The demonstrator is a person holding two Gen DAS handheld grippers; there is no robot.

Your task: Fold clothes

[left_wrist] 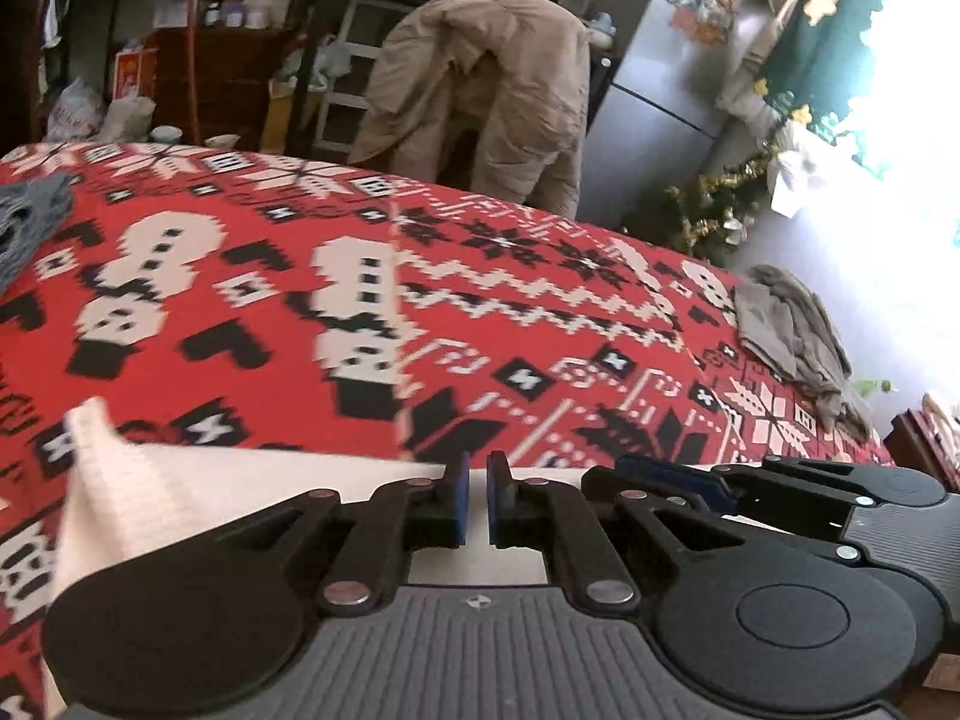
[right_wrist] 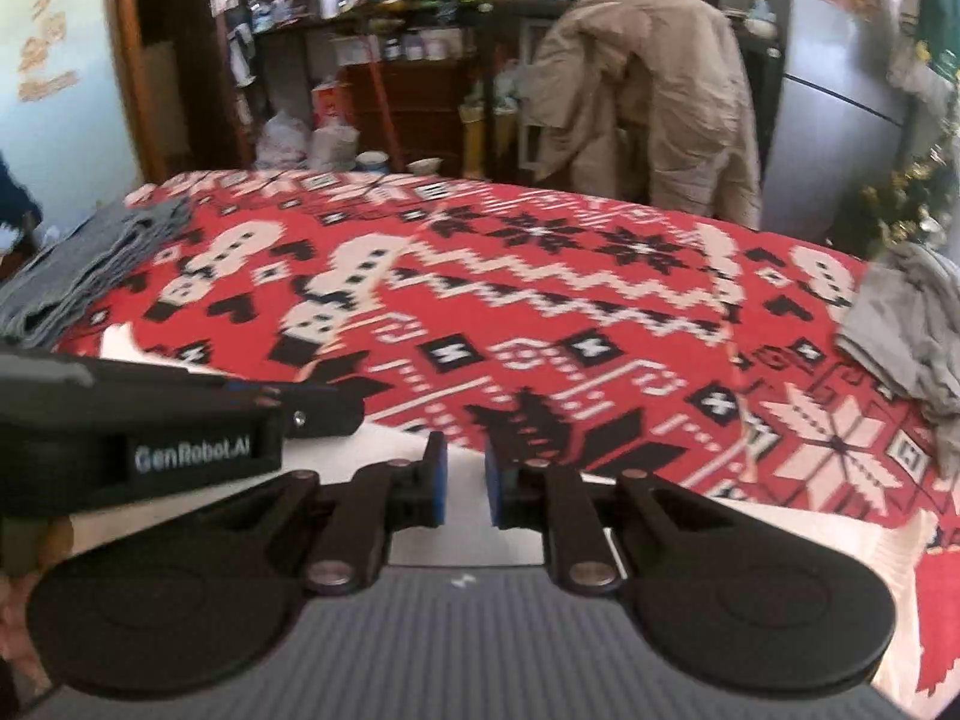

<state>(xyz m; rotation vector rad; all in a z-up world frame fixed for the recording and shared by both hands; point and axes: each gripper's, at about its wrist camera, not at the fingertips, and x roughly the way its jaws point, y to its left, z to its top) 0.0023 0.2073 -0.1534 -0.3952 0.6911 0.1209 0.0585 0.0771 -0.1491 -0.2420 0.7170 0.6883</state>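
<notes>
so, from the left wrist view: one white knit garment lies at the near edge of the worktop, which is covered in a red, white and black patterned cloth. two other garments sit on that cloth, a dark grey one at the far left and a crumpled grey-brown one at the far right. one beige jacket hangs over a chair behind the worktop. the left gripper tilts downward over the white garment's edge, its blue pads drawn close with only a slim gap; whether fabric is pinched there cannot be told. the right gripper lies just beside it, on the right.

from the right wrist view: the same white knit garment spreads beneath the right gripper, whose jaws stand narrow, a little apart, with nothing seen between the pads. it also angles down. the left gripper reaches in from the left, close by. the folded dark grey garment and the crumpled one flank the worktop.
</notes>
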